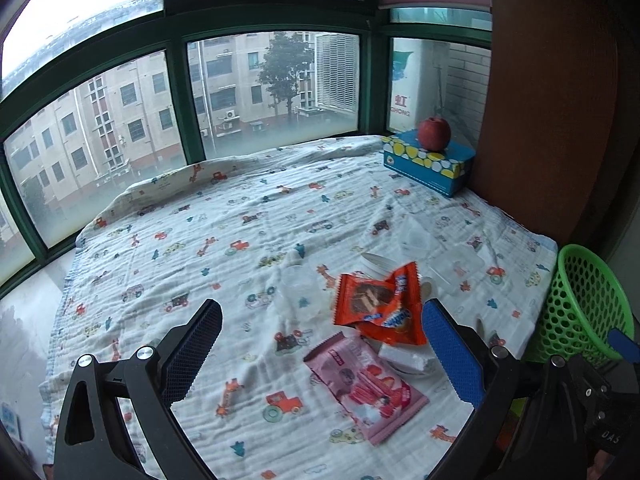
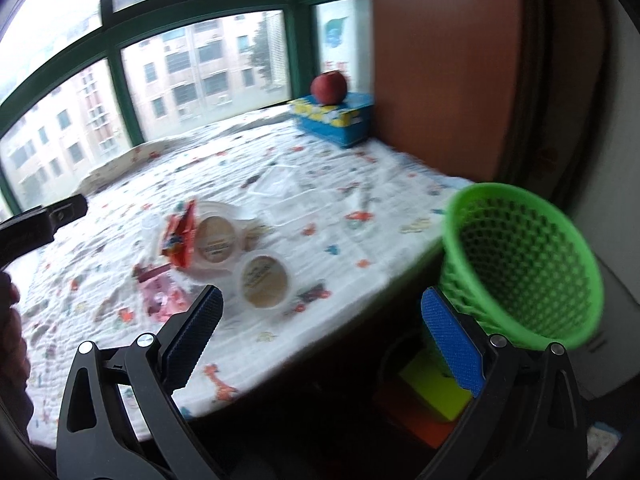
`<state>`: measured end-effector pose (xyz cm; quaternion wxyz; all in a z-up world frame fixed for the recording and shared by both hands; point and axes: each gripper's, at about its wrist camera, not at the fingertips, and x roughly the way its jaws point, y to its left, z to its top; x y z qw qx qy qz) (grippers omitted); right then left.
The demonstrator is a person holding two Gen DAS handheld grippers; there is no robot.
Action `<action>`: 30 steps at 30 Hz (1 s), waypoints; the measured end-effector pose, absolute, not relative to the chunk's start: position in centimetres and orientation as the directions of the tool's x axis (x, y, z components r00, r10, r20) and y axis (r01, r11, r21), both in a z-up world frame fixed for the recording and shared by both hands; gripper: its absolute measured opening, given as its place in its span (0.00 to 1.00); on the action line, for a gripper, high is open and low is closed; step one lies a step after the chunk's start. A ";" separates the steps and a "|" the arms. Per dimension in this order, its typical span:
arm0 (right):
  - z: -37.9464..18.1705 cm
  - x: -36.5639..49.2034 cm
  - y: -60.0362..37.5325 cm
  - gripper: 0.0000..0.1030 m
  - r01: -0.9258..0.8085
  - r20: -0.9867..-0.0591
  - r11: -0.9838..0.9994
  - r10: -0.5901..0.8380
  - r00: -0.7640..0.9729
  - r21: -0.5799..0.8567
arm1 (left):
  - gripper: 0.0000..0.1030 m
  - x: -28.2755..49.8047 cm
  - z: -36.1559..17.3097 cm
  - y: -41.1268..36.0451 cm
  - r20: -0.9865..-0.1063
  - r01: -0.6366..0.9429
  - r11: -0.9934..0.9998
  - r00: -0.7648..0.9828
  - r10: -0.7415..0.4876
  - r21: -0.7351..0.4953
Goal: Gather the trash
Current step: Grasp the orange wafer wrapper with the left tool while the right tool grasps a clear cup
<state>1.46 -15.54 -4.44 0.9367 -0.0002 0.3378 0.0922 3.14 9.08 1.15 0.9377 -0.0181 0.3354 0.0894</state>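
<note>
the left hand-held gripper [image 1: 322, 344] hovered over the table [image 1: 160, 248] with its fingers spread wide and empty. an orange wrapper [image 1: 378, 304] and a pink wrapper [image 1: 368, 388] lay between its fingertips, the orange one farther out, a white scrap [image 1: 406, 358] just beside both. the right hand-held gripper [image 2: 322, 334] was also spread apart, holding nothing, off the table's edge; a green basket [image 2: 524, 256] sat just beyond its right finger, two round cups [image 2: 240, 256] ahead to its left.
</note>
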 end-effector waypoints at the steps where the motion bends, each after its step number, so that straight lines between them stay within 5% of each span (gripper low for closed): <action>1: -4.7 1.8 -15.2 0.95 -0.189 -0.636 0.980 0.185 0.749 0.063 | 0.94 3.2 1.1 9.5 -0.633 -0.188 0.982 0.757 0.162 0.026; 18: -9.4 7.3 -13.4 0.94 -0.414 -0.683 0.883 0.443 0.581 0.220 | 0.94 4.5 -2.5 12.9 -0.700 -0.181 0.982 0.709 0.091 -0.054; 30: -12.7 11.7 -13.1 0.77 -0.454 -0.698 0.824 0.543 0.466 0.338 | 0.94 6.2 -4.3 12.4 -0.723 -0.132 0.986 0.691 0.016 -0.104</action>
